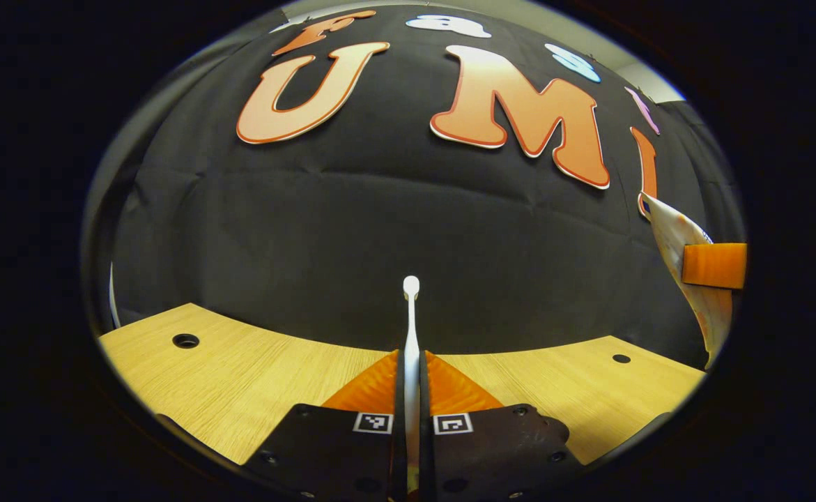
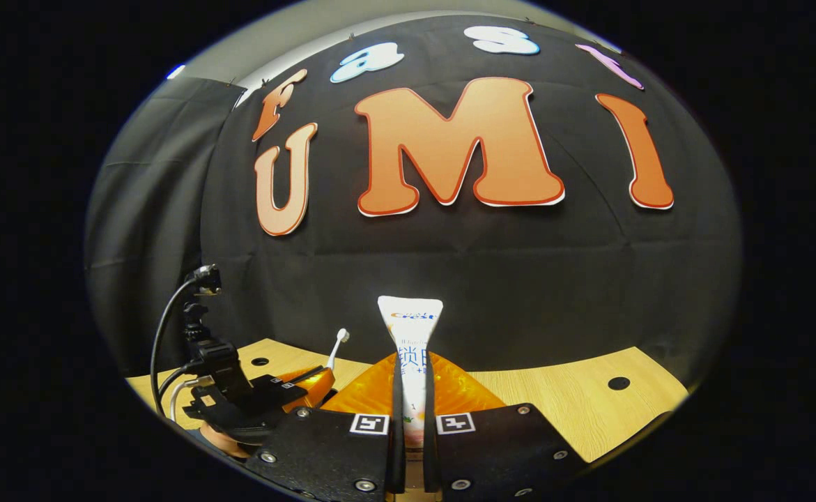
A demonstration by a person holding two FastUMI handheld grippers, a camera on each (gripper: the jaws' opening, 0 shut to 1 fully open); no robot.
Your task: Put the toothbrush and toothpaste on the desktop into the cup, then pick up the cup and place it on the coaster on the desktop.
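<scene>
A white toothbrush (image 1: 411,321) stands upright between the fingers of my left gripper (image 1: 412,362), which is shut on its handle; the head points up against the wall. At the right edge of the left gripper view the toothpaste tube (image 1: 669,233) hangs in a finger (image 1: 714,265) of the other gripper. In the right gripper view my right gripper (image 2: 411,369) is shut on the white toothpaste tube (image 2: 410,328), crimped end up. To its left the left gripper (image 2: 310,385) holds the toothbrush (image 2: 339,341) tilted. Both are above the wooden table (image 2: 568,397).
The light wooden tabletop (image 1: 240,376) has small round holes (image 1: 185,341) near its far edge, with another hole (image 2: 618,383) at the right. The black cloth wall stands right behind the table. A black cable (image 2: 164,328) loops off the left gripper's camera mount.
</scene>
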